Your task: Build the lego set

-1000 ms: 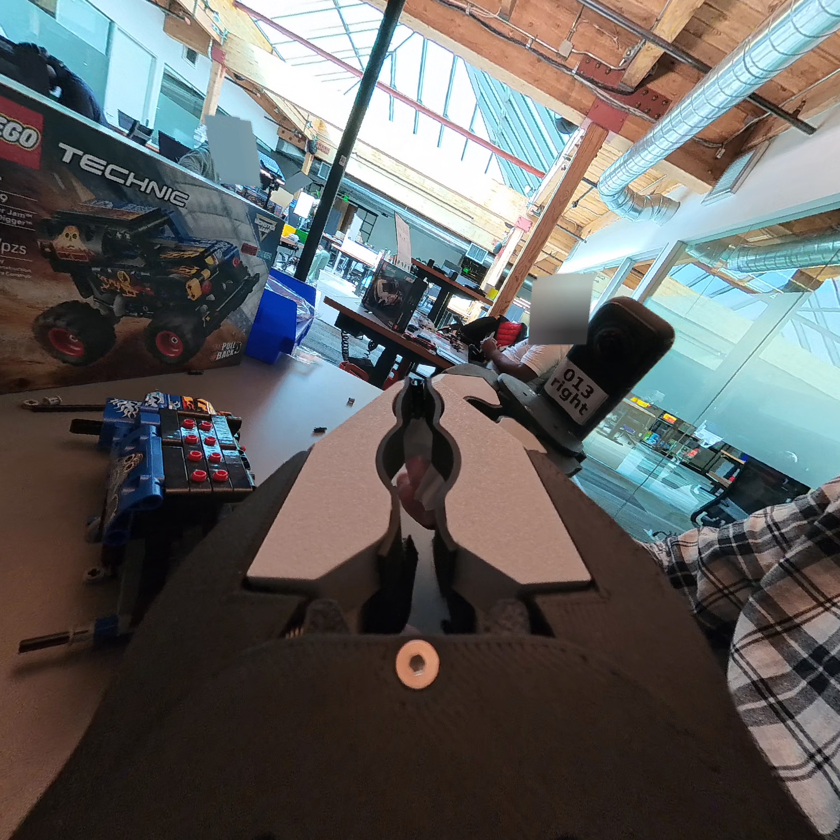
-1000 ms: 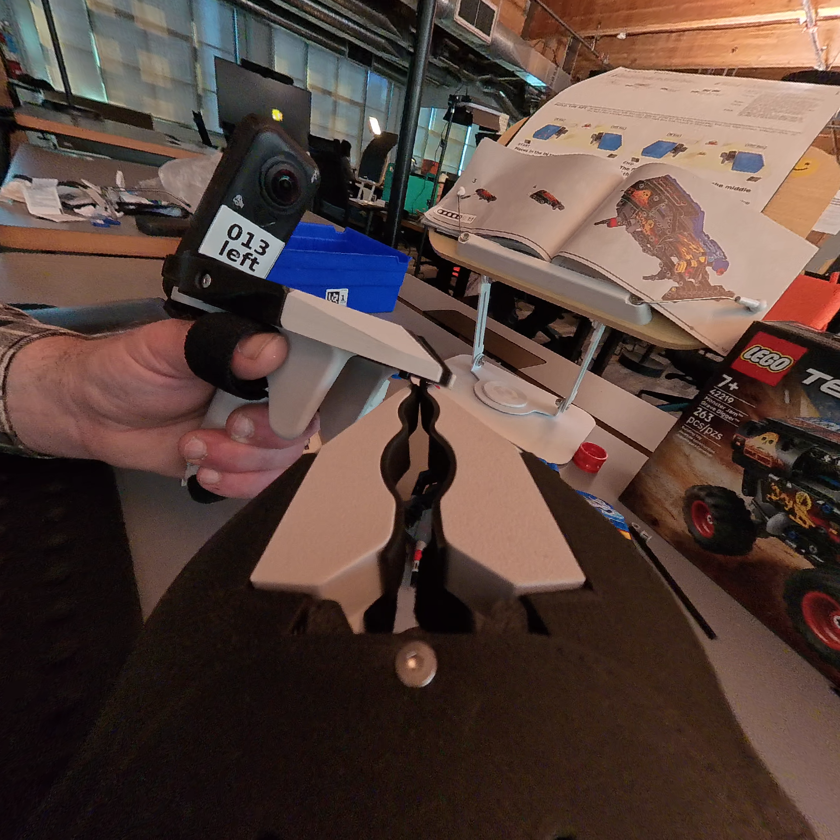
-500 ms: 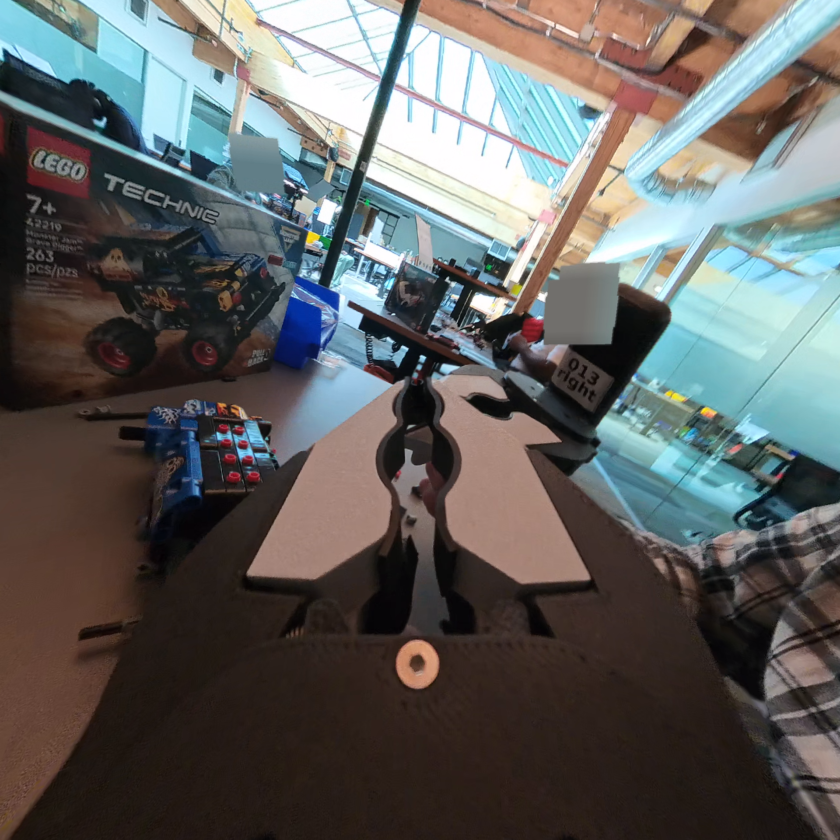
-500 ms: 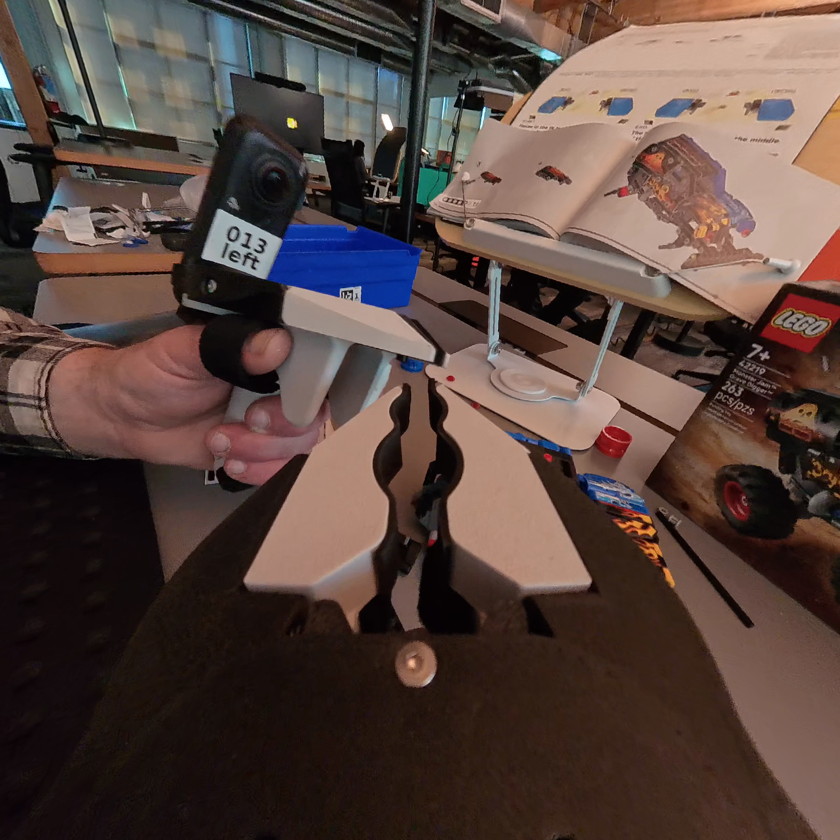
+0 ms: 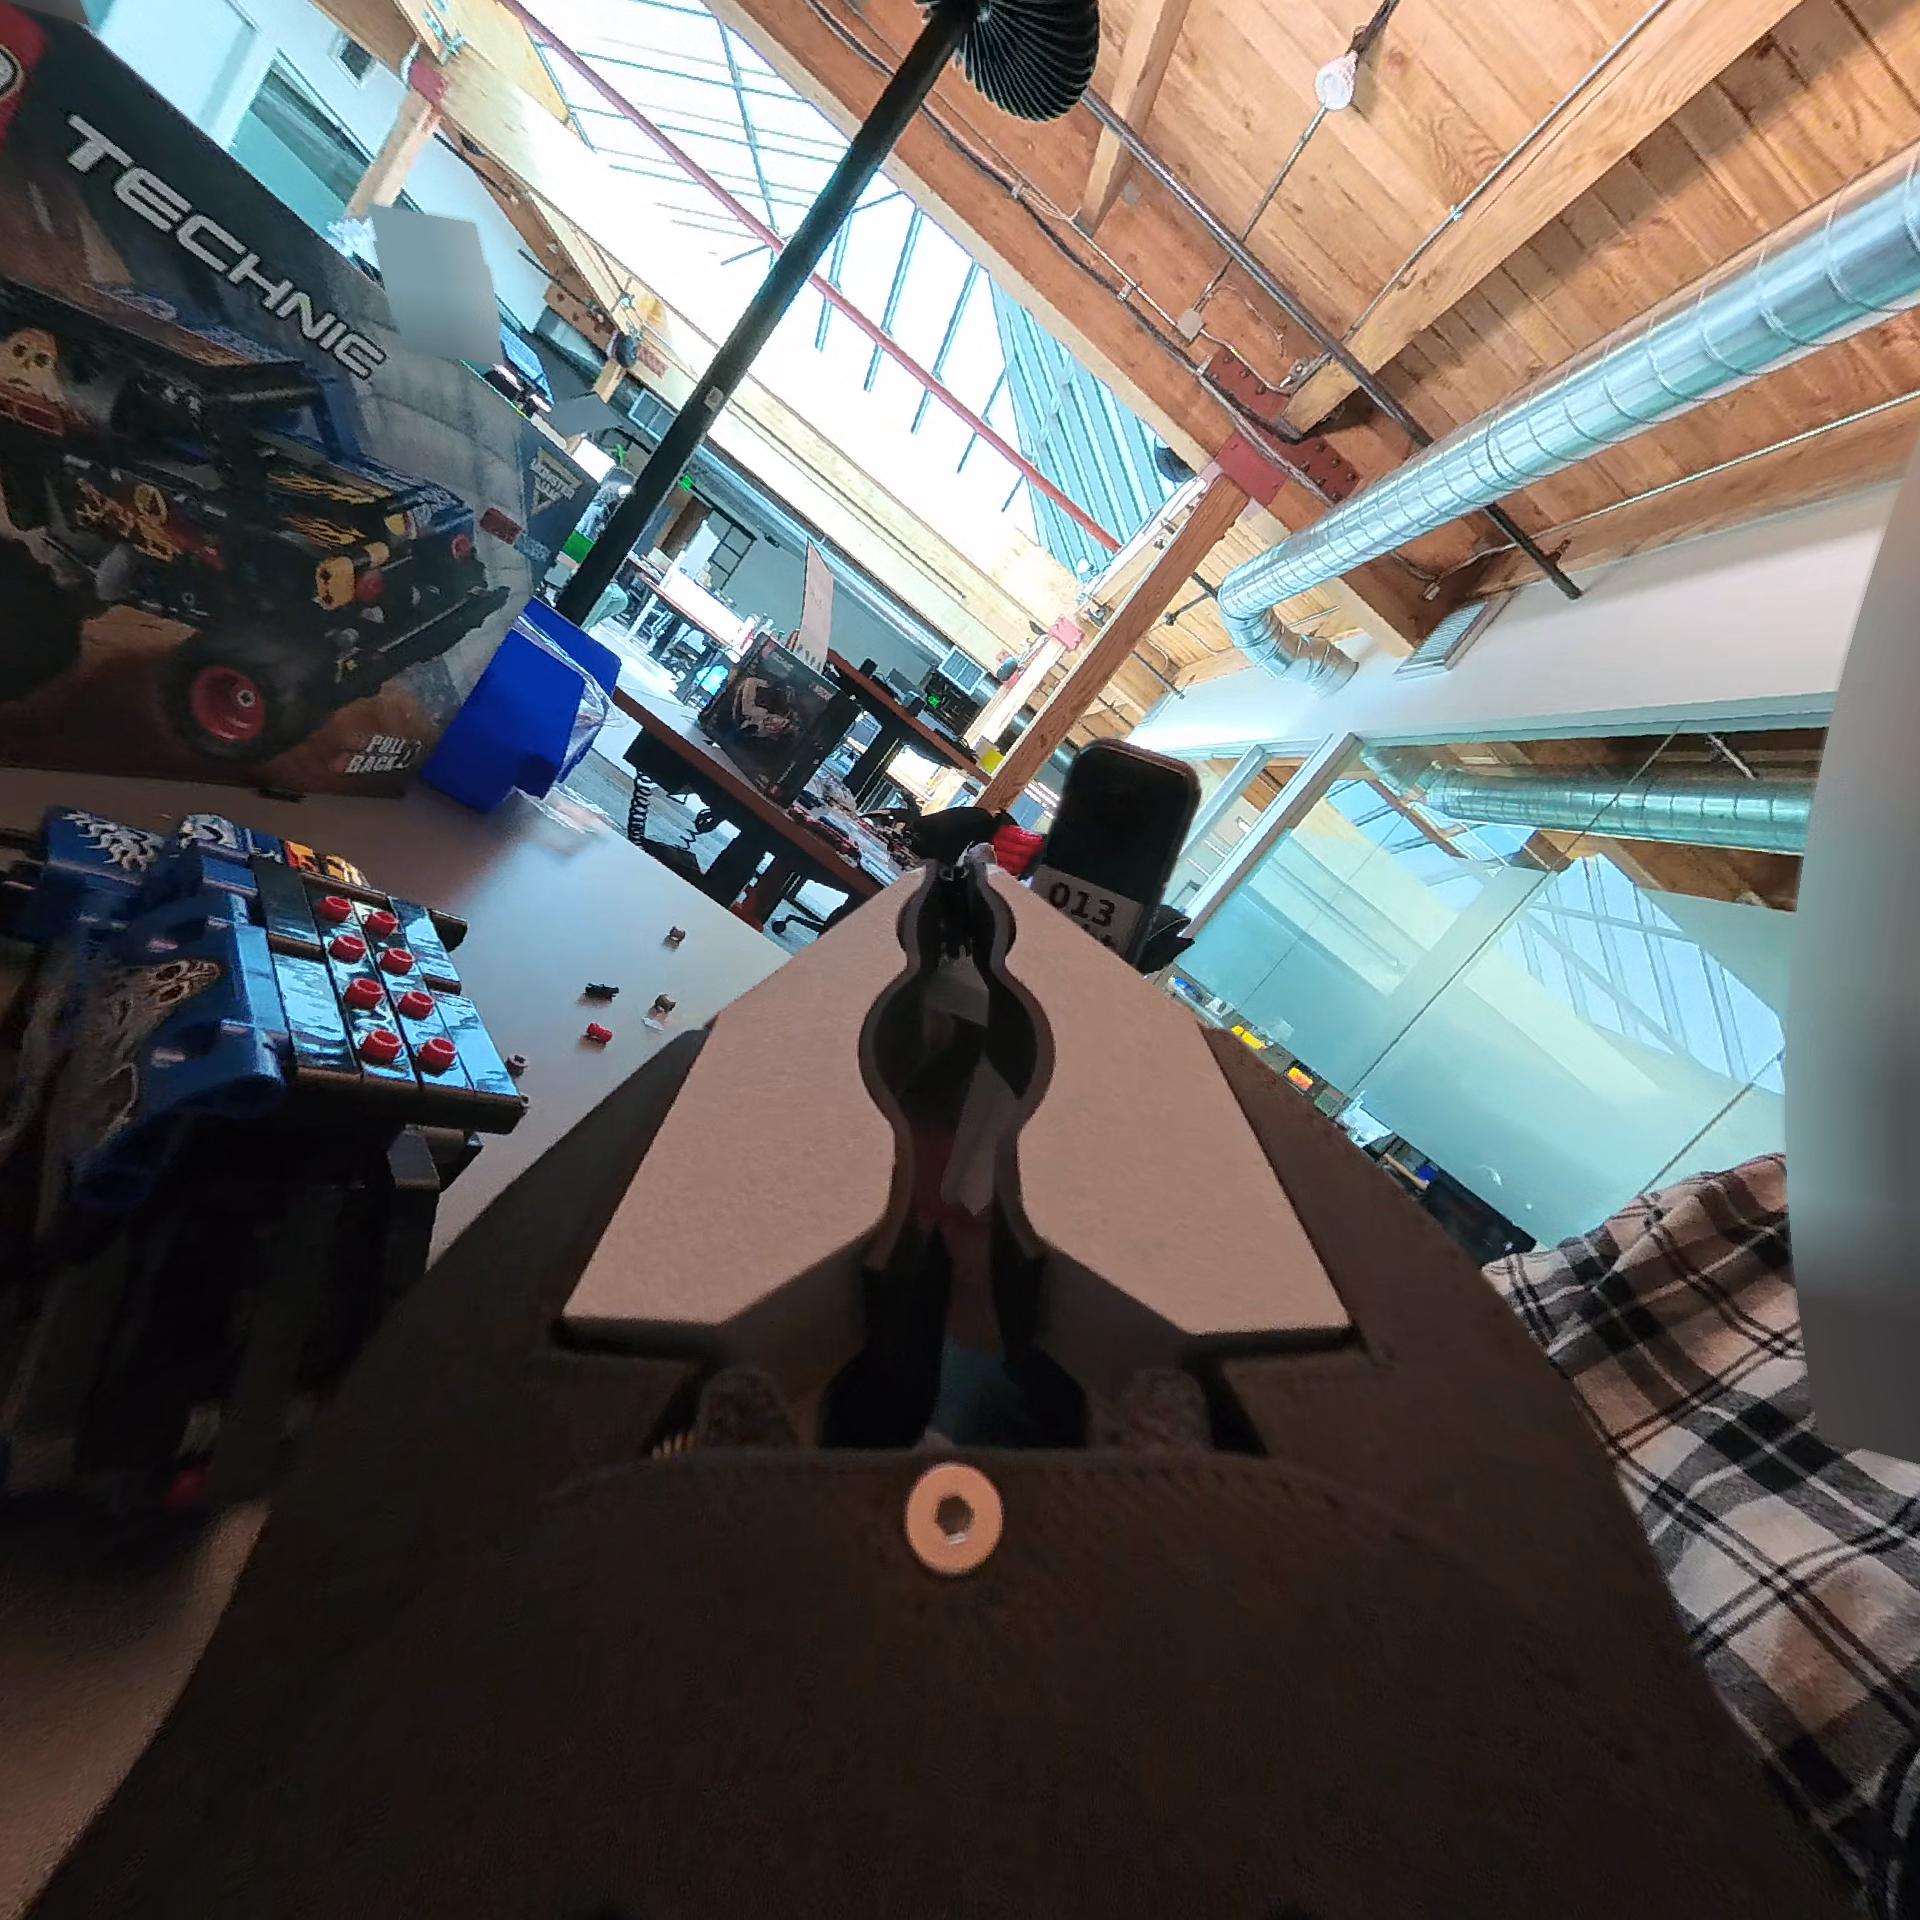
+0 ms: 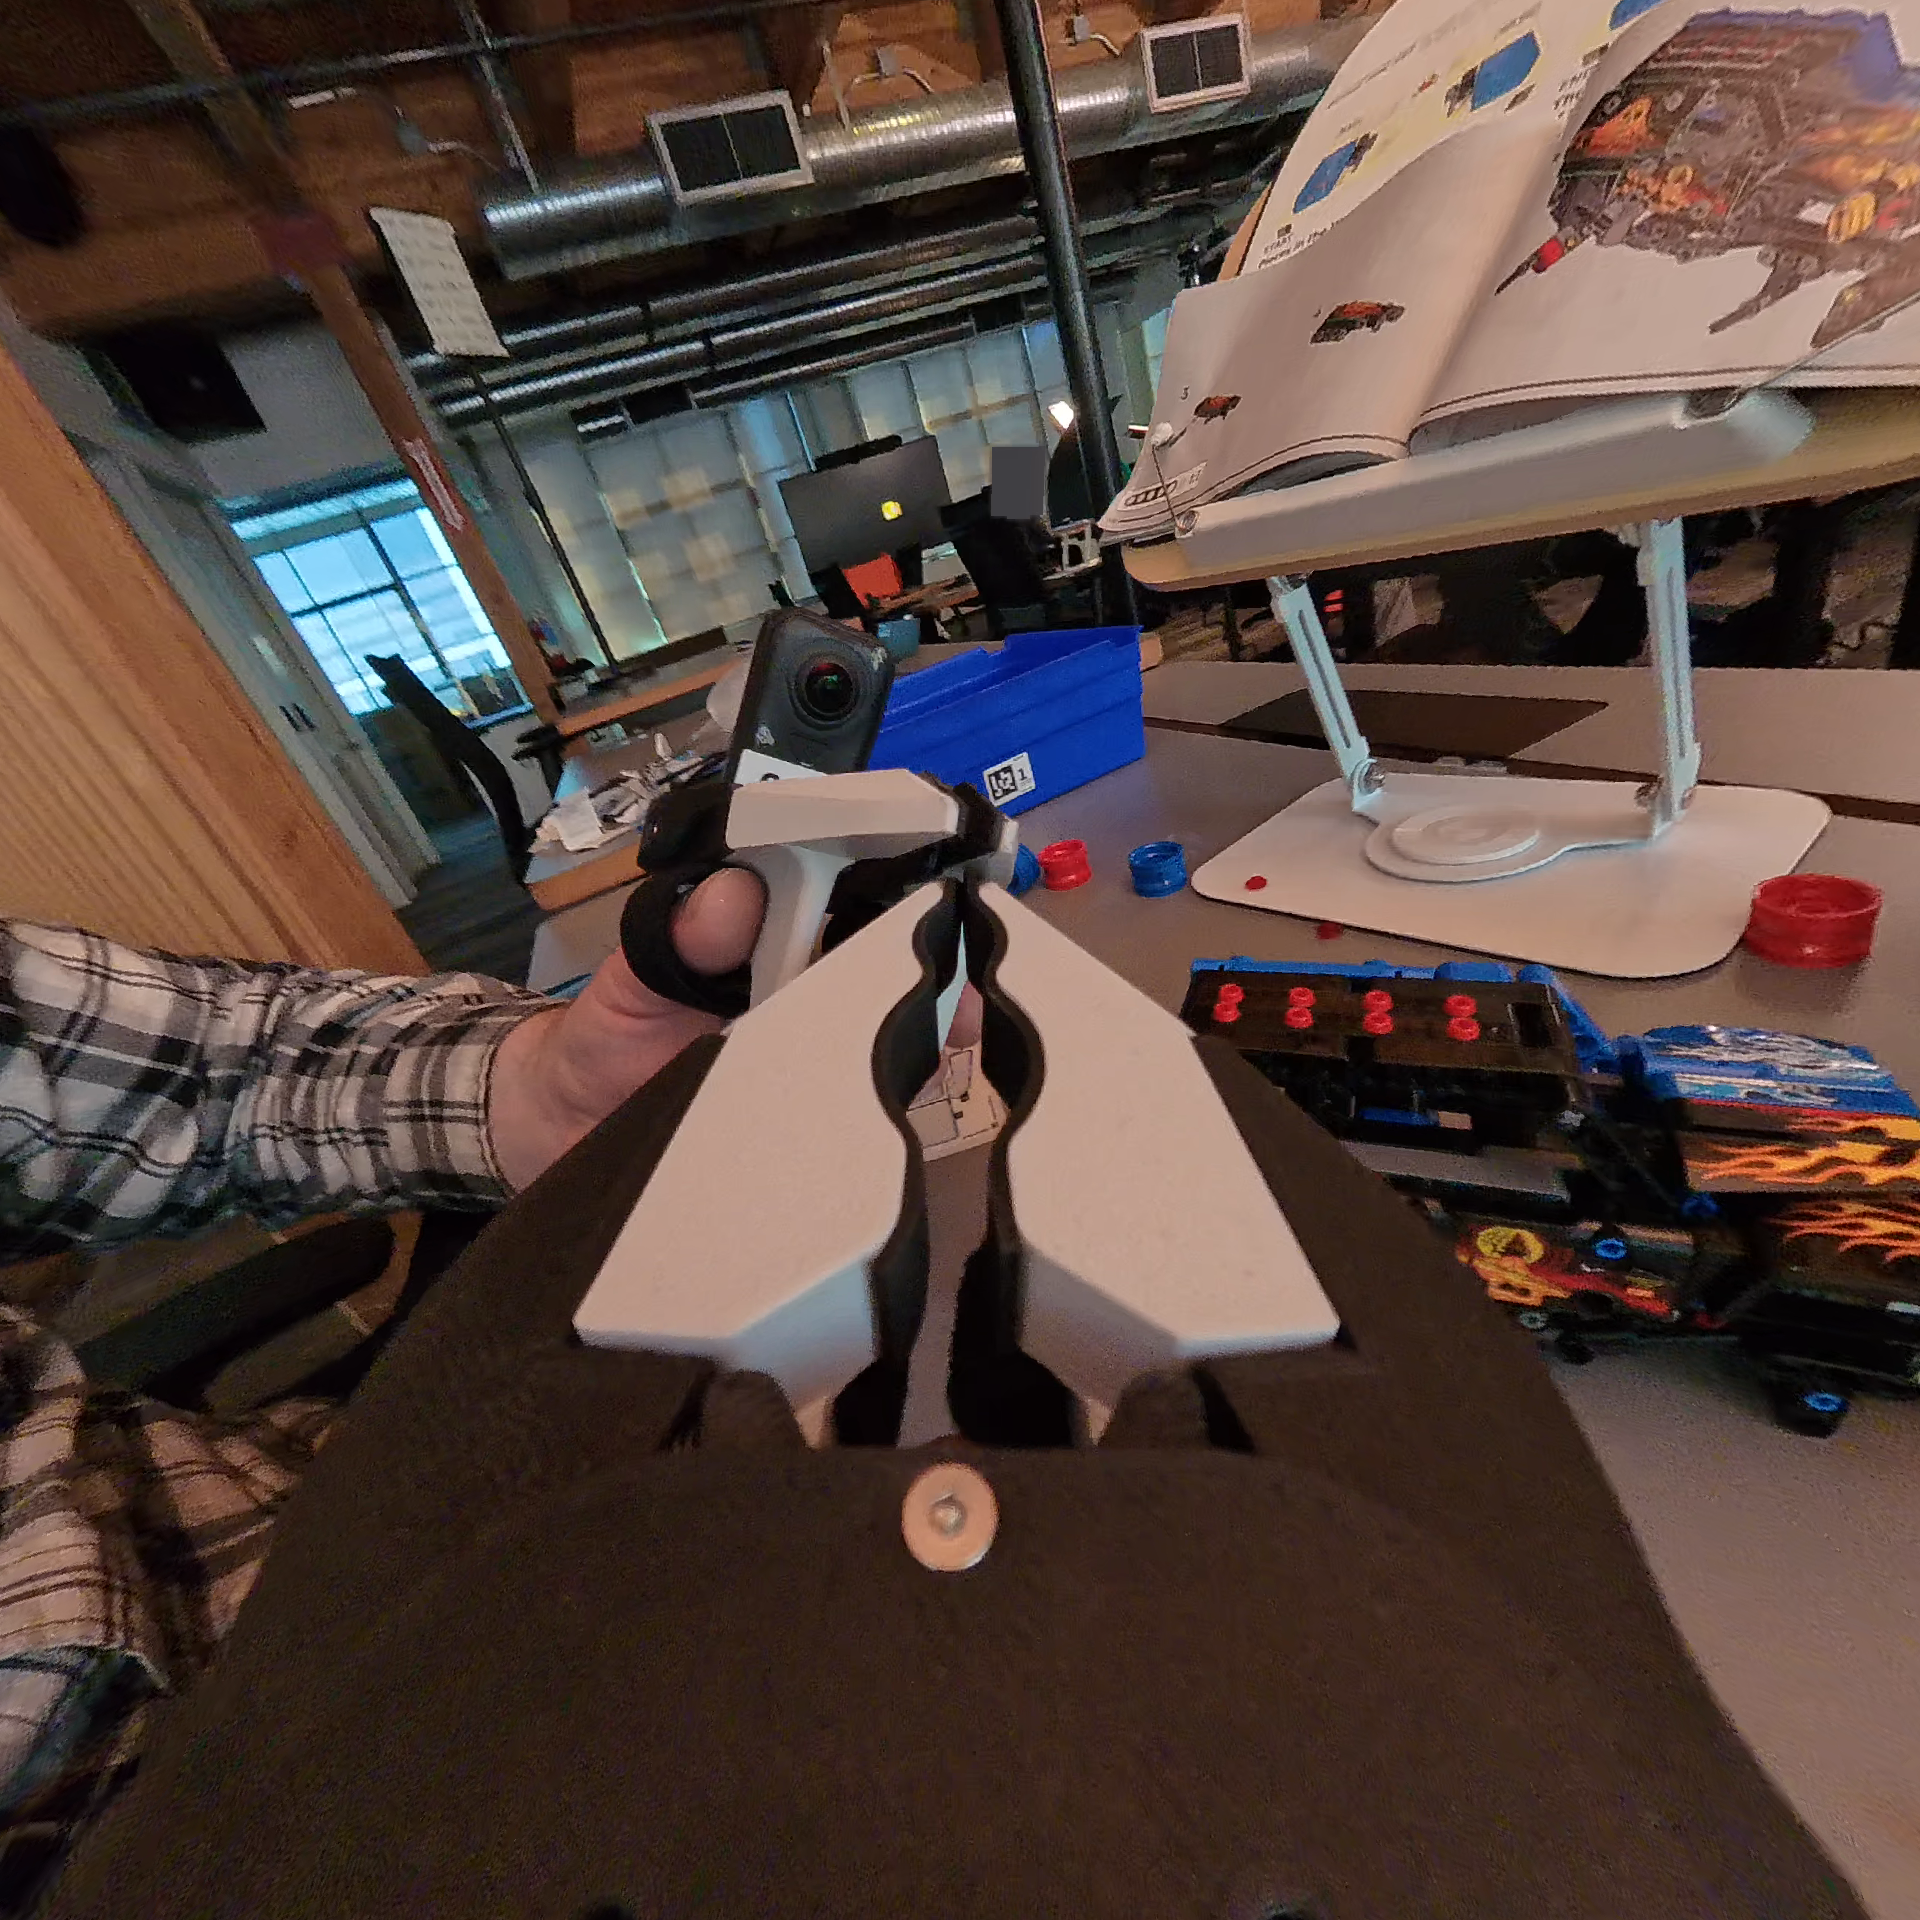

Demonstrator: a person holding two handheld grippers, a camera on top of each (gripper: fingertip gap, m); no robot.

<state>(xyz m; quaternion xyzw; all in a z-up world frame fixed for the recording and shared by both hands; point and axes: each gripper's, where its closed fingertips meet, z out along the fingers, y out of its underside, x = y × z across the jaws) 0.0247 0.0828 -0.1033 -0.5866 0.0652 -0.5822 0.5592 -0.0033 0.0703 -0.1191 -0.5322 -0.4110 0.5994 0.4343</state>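
Left gripper [image 5: 961, 883]: white angular fingers brought together at the tips, w/ a tiny dark piece visible in the slot near the tips; what the piece is cannot be told. Right gripper [image 6: 961, 899]: fingertips nearly touching, a narrow gap behind them; whether anything is pinched there cannot be told. The two tools meet tip to tip above the grey table [image 6: 1714, 1538]. A hand [image 6: 623, 1018] in a plaid sleeve holds the left tool's white handle.

Task item: part-built blue and black lego truck w/ flame decals and red pins [image 6: 1621, 1132] lies on the table, just right of the right gripper; in the left wrist view the same model [image 5: 249, 1008] sits left of the fingers.

Loose parts: small red and dark pins [image 5: 597, 1013] on the table near the model. Red wheel hub [image 6: 1813, 920] and blue wheel hub [image 6: 1156, 868] near the white book stand [image 6: 1507, 862], which carries the open instruction booklet [image 6: 1538, 239]. Blue plastic bin [image 6: 1023, 707] stands behind. Printed set box [image 5: 208, 468] stands upright beyond the model.
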